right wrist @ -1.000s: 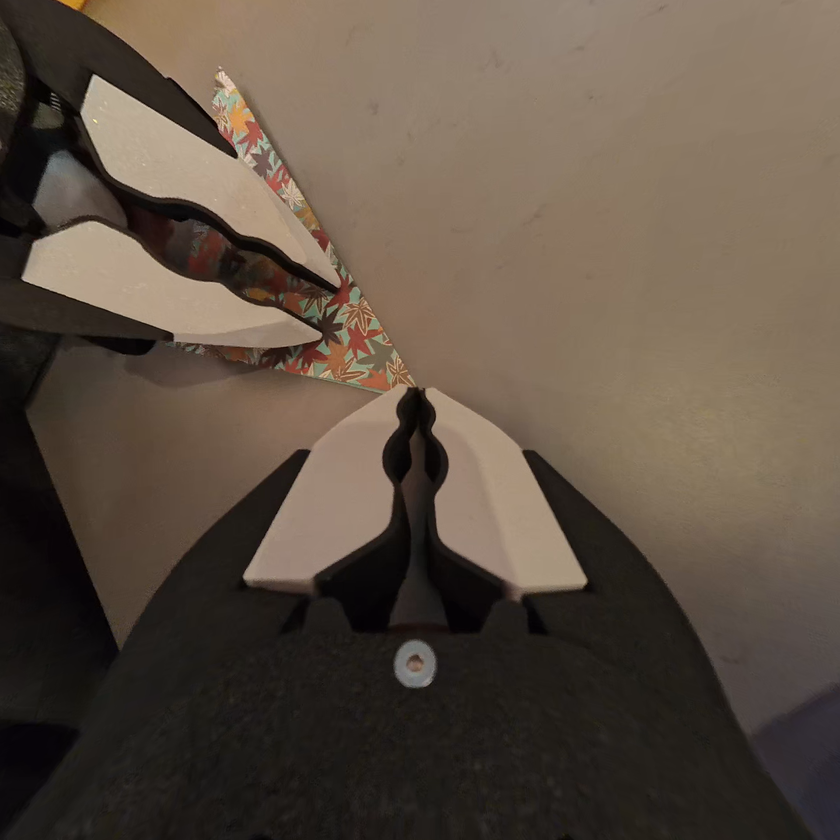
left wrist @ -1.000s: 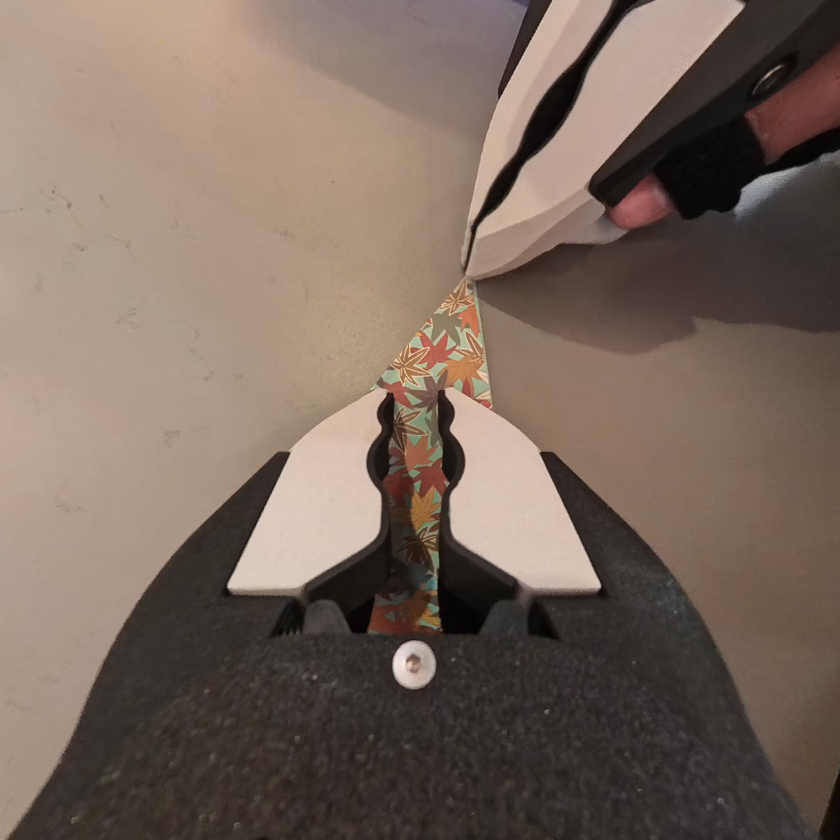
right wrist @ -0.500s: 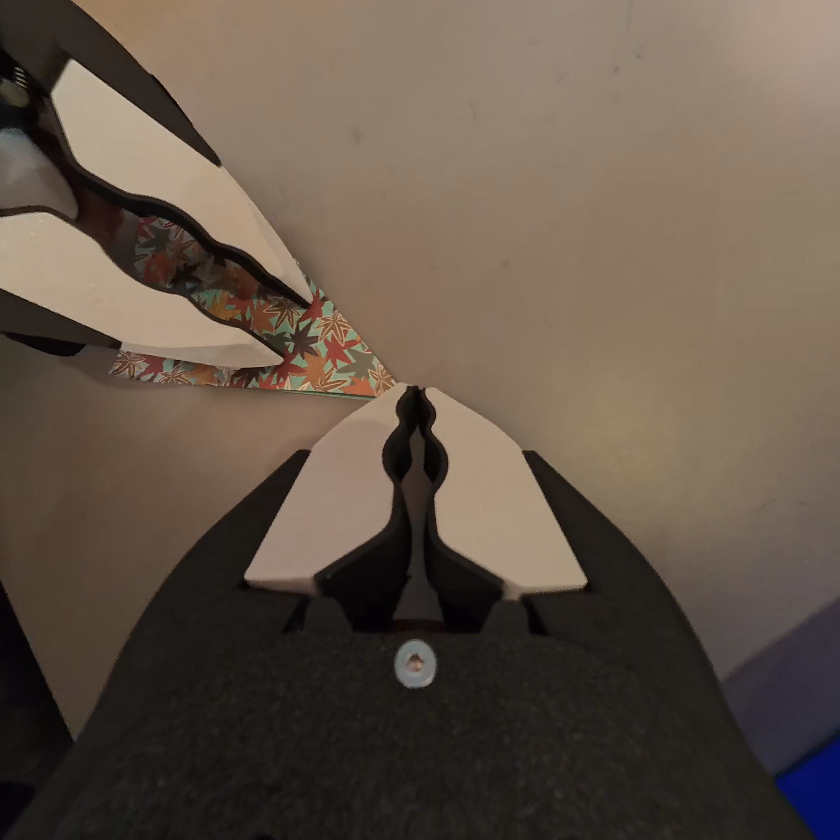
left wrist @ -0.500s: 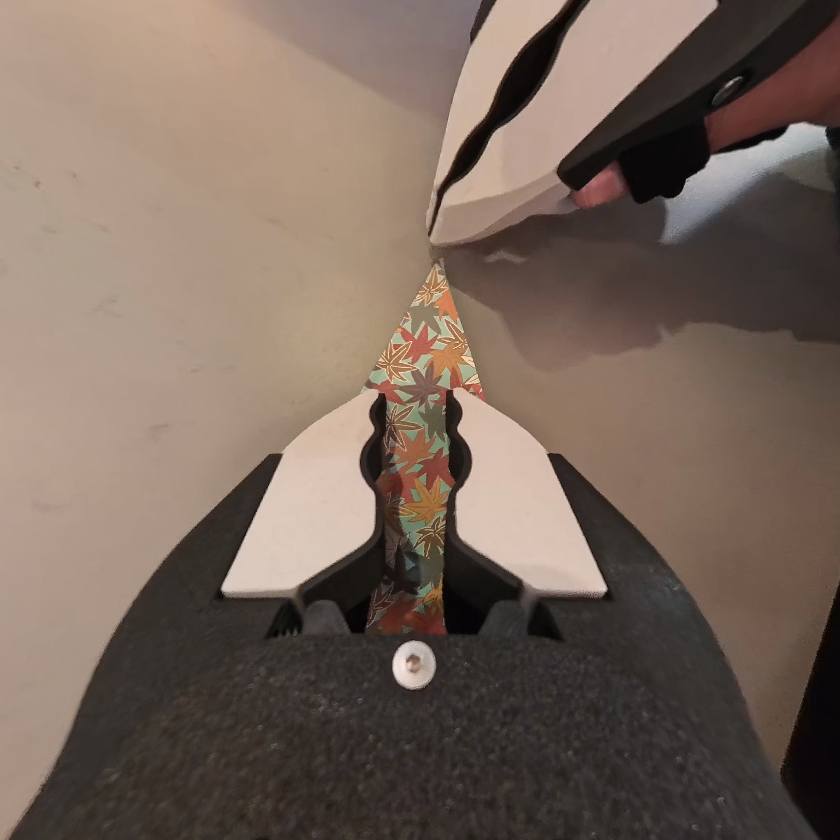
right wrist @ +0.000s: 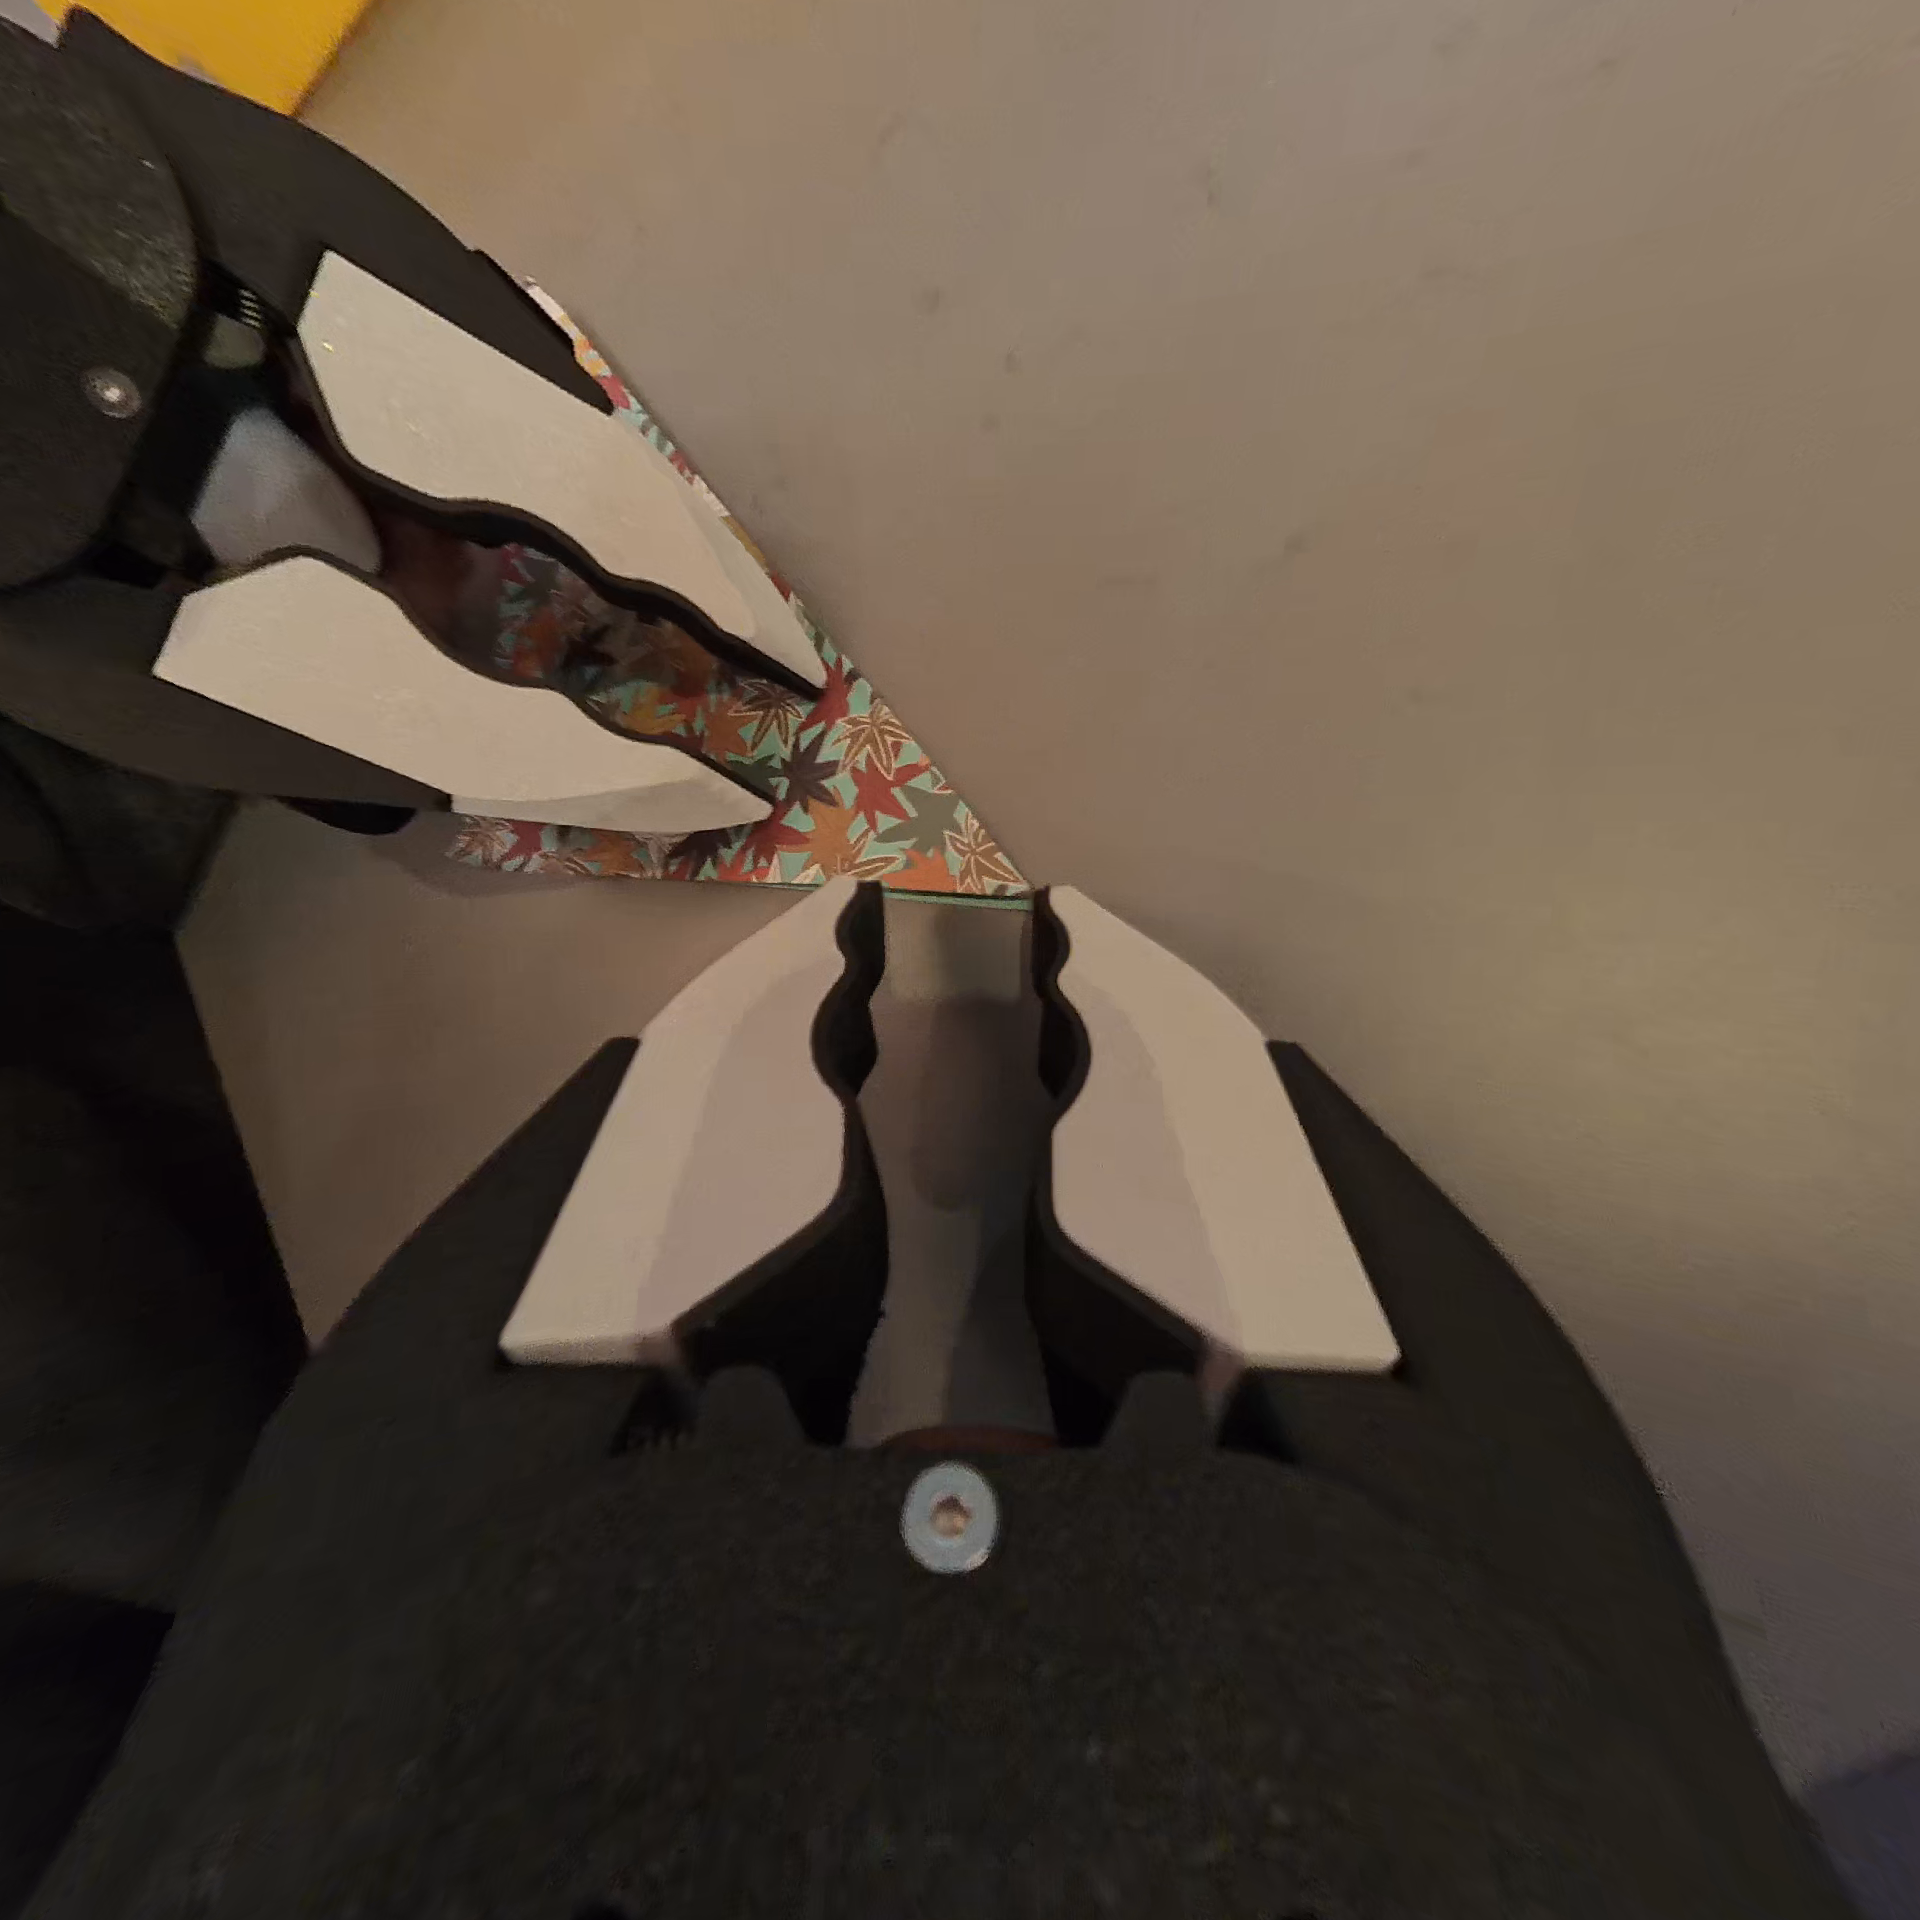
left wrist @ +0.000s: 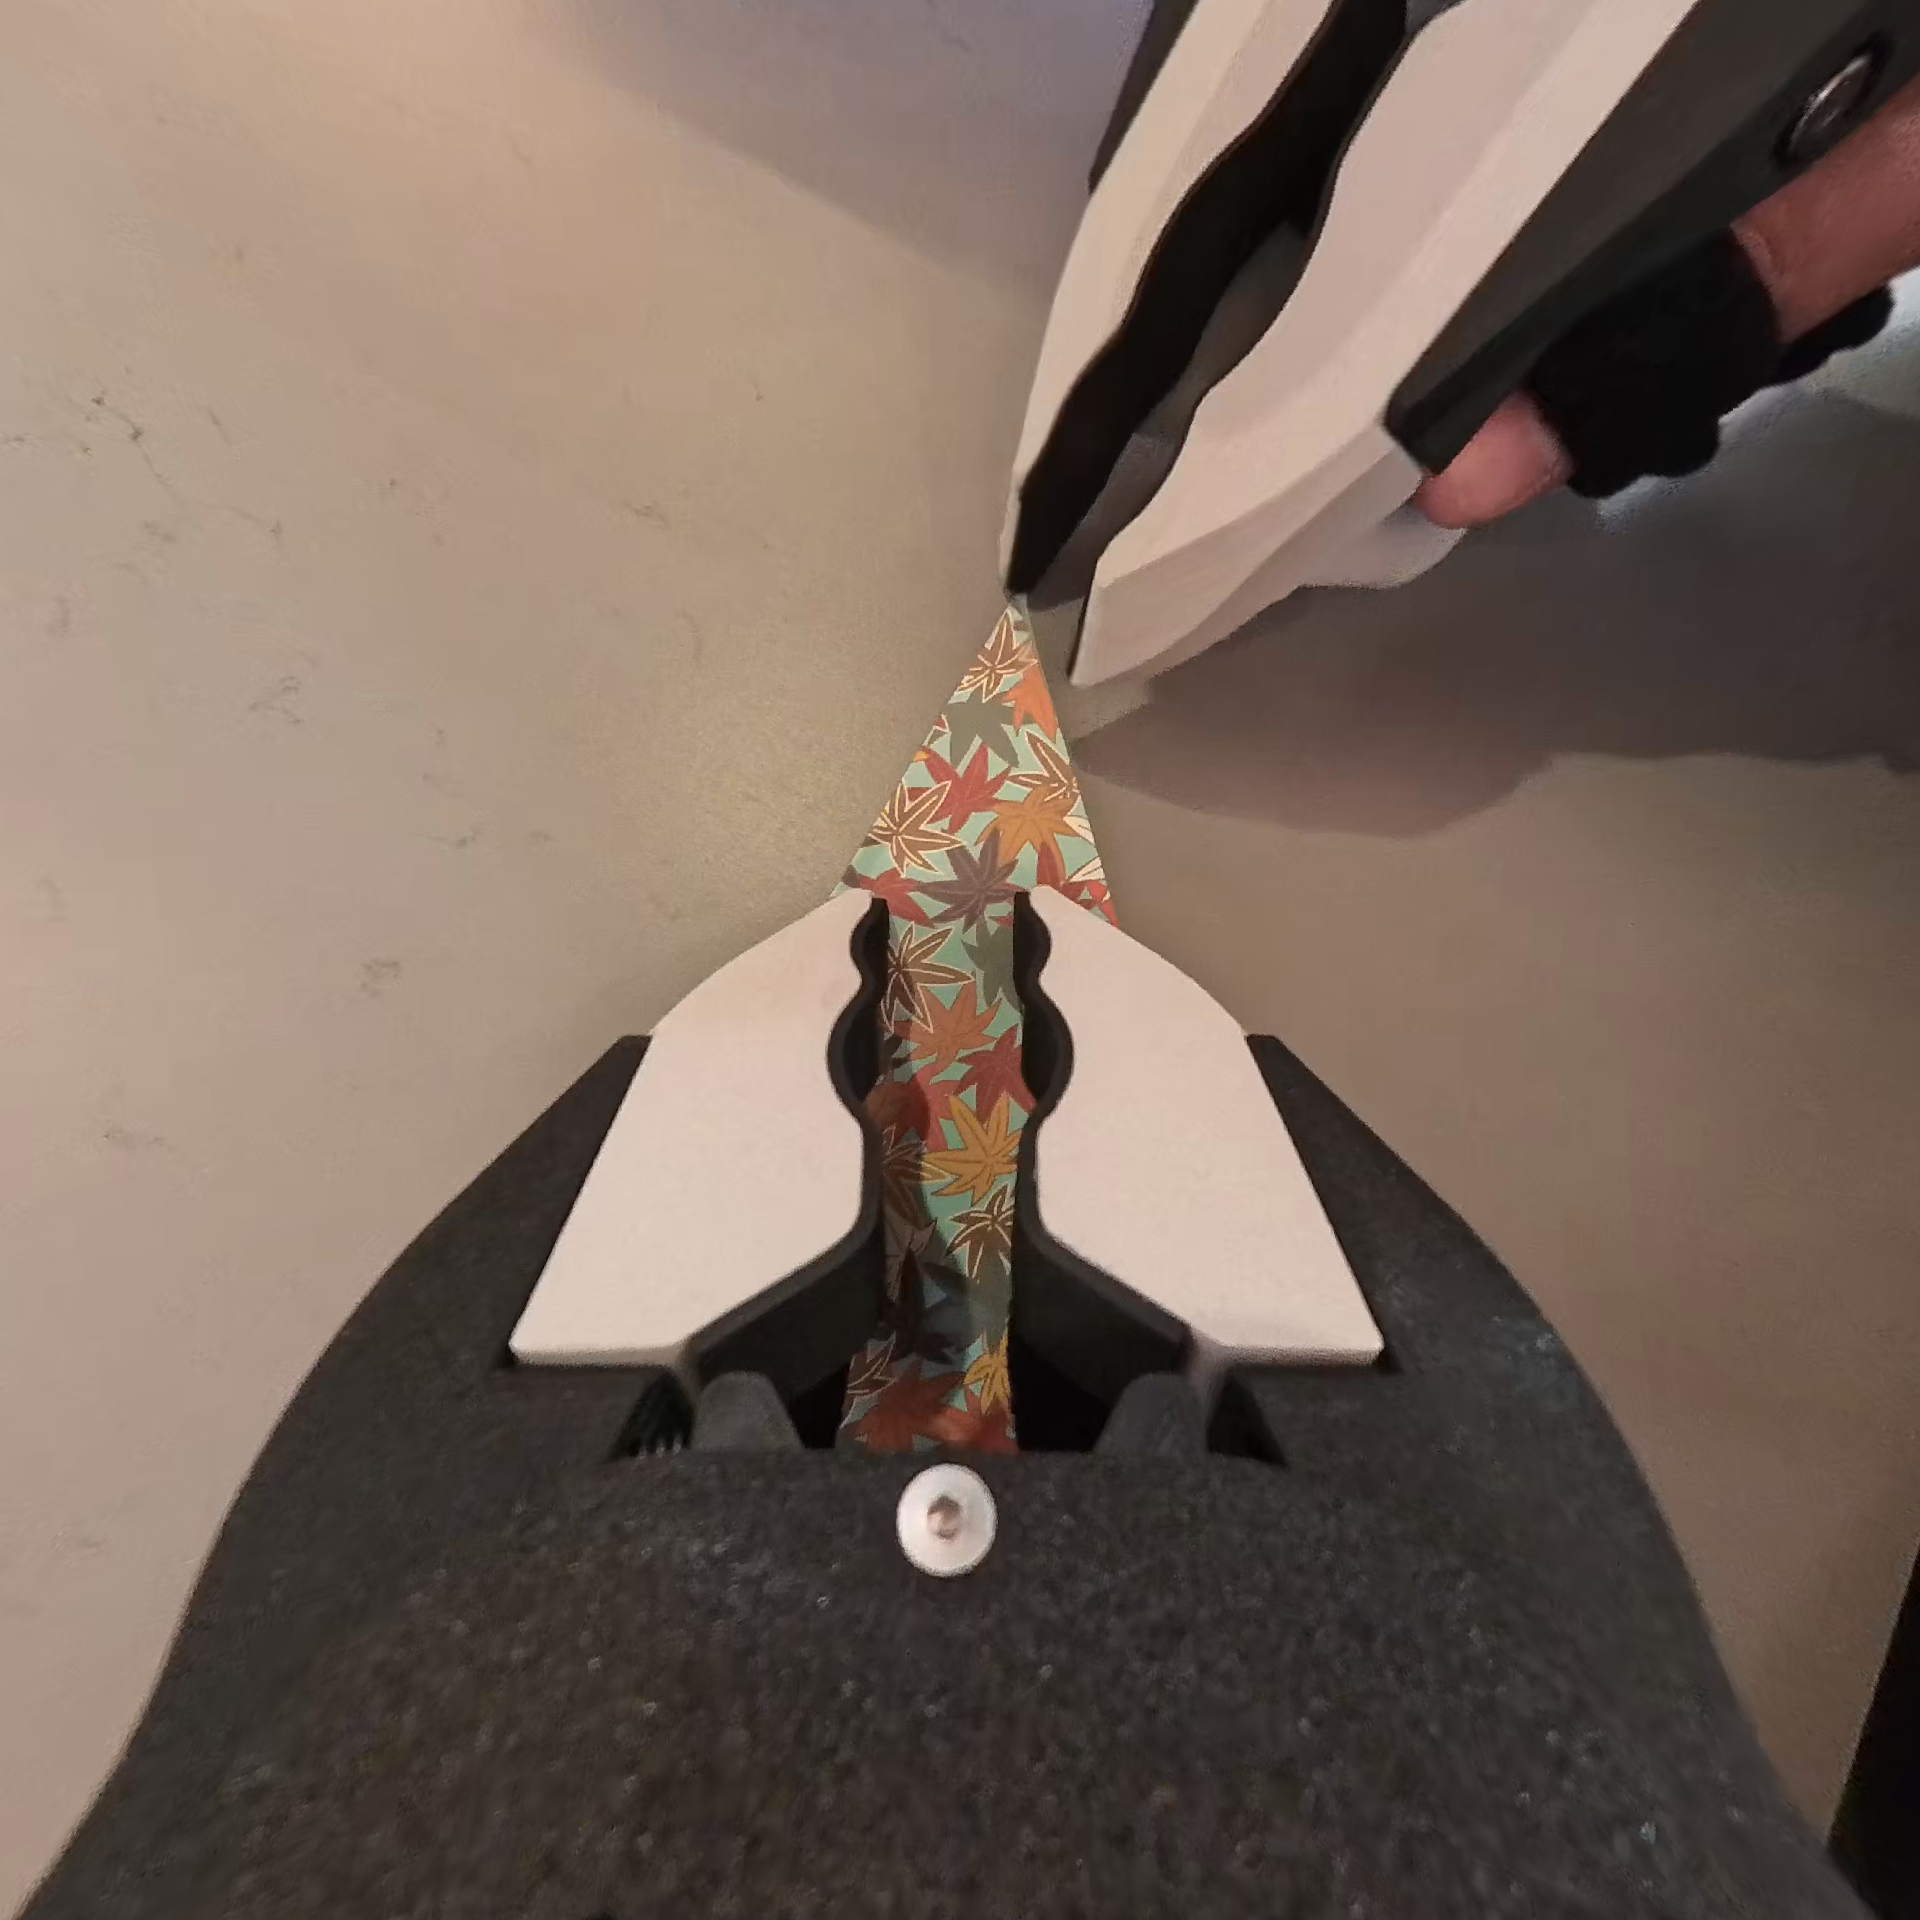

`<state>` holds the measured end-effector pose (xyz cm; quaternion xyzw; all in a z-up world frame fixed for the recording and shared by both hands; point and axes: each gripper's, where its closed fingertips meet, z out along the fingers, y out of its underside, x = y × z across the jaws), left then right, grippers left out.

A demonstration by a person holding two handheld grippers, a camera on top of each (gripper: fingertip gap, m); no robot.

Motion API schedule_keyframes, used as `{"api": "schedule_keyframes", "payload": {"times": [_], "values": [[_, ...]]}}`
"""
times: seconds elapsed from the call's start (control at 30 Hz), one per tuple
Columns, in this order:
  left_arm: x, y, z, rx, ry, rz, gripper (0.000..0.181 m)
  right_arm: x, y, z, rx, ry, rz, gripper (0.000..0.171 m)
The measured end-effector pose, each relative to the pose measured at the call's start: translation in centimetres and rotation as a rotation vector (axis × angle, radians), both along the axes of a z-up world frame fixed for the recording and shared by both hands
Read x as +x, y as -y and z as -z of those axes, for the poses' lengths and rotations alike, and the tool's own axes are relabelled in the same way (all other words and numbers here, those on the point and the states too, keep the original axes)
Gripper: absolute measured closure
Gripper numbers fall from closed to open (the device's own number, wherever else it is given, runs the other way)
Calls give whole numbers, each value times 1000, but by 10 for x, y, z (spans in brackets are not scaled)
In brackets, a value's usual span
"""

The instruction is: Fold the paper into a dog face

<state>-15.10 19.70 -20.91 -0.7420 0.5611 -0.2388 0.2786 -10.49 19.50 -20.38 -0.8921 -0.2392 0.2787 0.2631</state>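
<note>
Surface (left wrist: 364, 520): plain beige, faintly scuffed, filling the 9 o'clock side of the left wrist view and the 3 o'clock side of the right wrist view.
Left gripper (left wrist: 948, 909): partly open, a narrow gap between its two white fingers; it lies over the paper, which shows through the gap. Whether the fingers press the sheet I cannot tell. In the right wrist view it reaches in from 9 o'clock (right wrist: 795, 743), tips on the print.
Paper (left wrist: 982, 810): a folded sheet printed with autumn leaves on green, lying flat on the surface. In the left wrist view it tapers to a point at 12 o'clock from the left gripper. In the right wrist view (right wrist: 883, 800) it is a wedge whose sharp corner points to 3 o'clock, its straight lower edge just beyond the right gripper's tips.
Right gripper (right wrist: 961, 899): partly open and holding nothing, bare surface showing between the fingers; its tips sit at the paper's edge near the corner. In the left wrist view (left wrist: 1044, 623) it comes in from 1 o'clock, tips at the paper's point.
Hand (left wrist: 1621, 395): in a dark fingerless glove, behind the right gripper at 2 o'clock.
Yellow object (right wrist: 260, 42): only a corner visible at 11 o'clock in the right wrist view.
</note>
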Motion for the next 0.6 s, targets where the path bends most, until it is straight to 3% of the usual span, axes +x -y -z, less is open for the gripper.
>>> {"api": "schedule_keyframes", "payload": {"times": [0.2, 0.37, 0.5, 0.6], "values": [[0, 0, 0, 10, -2, -3, 160, -3, -3, -3, -31, -76, 54, 144], [0, 0, 0, 15, -5, -8, 160, -9, -2, -5, -76, -152, 63, 154], [0, 0, 0, 16, -4, -10, 160, -7, 0, 1, -86, -106, 59, 169], [0, 0, 0, 17, -5, -9, 160, -9, 3, 2, -88, -76, 41, 171]]}}
